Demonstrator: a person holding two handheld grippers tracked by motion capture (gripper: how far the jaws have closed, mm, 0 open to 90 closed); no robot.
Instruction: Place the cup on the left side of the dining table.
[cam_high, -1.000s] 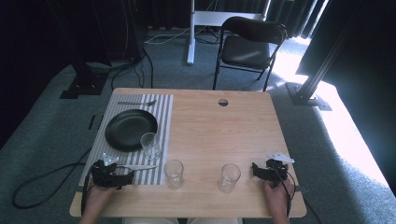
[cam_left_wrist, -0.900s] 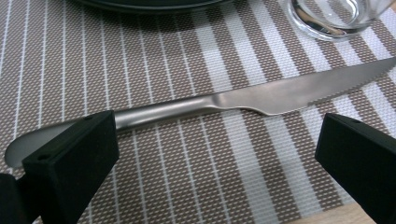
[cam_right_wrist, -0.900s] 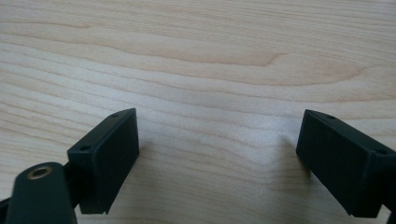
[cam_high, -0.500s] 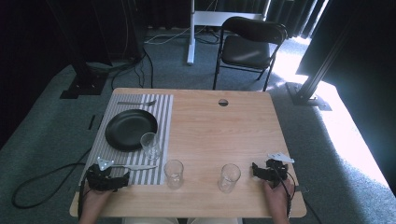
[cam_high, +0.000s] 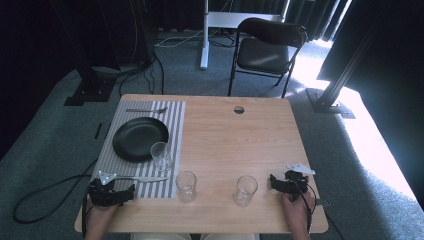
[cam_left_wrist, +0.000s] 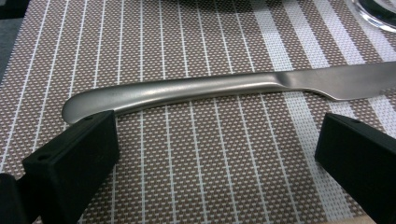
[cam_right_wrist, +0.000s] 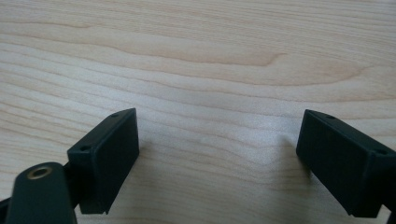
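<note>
1. Right now the left claw (cam_left_wrist: 219, 154) sits low over the striped placemat (cam_left_wrist: 196, 37), jaws wide apart, nothing between them but mat.
2. Knife (cam_left_wrist: 215, 88) is the thing in hand: it lies flat on the placemat just beyond the left claw's jaws, handle end next to one jaw, blade running off past the other. In the high view the knife (cam_high: 142, 178) lies on the placemat's near edge, on the person's side of the black plate (cam_high: 140, 138).
3. Handling, as a judgement: one-piece metal, stiff, moderately heavy for its size, smooth and slippery. Not fragile. It lies flush on the mat, so little room to get jaws under it.
4. Best hold, I think: the thick handle, near the middle or toward the neck by the blade, jaws closing across its width. Avoid the thin flat blade, likely to twist or slip out.
5. Risk: the handle's rounded sides may squirt out of the pads; the mat weave gives some friction.
6. Right claw (cam_right_wrist: 219, 163) rests over bare counter (cam_right_wrist: 196, 60), jaws apart, empty, far from the knife, beside a glass (cam_high: 245, 190).
</note>
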